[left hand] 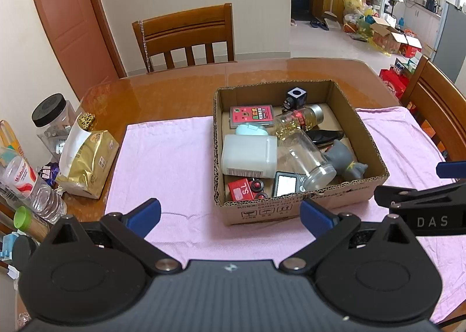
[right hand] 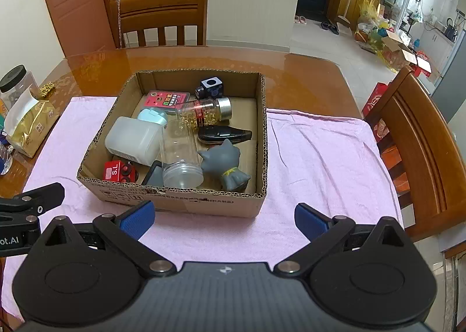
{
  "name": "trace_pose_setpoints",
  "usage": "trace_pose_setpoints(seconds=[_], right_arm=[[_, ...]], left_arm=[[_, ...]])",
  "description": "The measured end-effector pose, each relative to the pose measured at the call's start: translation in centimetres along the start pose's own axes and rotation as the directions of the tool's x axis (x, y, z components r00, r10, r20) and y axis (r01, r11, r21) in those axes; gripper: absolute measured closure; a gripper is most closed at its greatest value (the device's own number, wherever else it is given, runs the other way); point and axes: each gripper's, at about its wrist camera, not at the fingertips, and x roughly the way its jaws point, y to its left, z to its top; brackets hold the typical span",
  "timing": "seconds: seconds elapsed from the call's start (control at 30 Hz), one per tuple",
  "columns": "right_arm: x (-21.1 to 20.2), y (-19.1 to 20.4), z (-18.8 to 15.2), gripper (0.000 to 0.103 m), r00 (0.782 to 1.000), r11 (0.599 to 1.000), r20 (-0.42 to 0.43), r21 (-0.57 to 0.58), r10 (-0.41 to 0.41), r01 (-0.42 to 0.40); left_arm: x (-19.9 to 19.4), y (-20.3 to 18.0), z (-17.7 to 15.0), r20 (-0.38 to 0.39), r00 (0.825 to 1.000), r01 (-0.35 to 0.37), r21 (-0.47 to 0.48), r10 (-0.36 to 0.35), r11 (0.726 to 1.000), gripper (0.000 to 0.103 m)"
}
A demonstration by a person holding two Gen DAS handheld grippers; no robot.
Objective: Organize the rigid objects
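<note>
The box [right hand: 180, 204] sits on the pink towel [right hand: 320, 157] mid-table, holding a white jug [right hand: 132, 135], a clear jar [right hand: 180, 154], a gold-filled bottle [right hand: 205, 112], a grey cat figure [right hand: 225, 161] and small items. Left gripper [left hand: 230, 214] and right gripper [right hand: 224, 217] hover just before it, jaws wide, empty.
</note>
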Motion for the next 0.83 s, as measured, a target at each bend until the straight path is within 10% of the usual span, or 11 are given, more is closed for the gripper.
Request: trace_pose_setpoints(seconds=[0.83], right_arm=[[0.06,0.06,0.14,0.0,1.0,1.0,-0.004,0.0,-0.002,0.002]], left_arm=[[-0.03,-0.17,0.15,-0.013,1.0,0.004,-0.003,-0.004,1.0,0.002]])
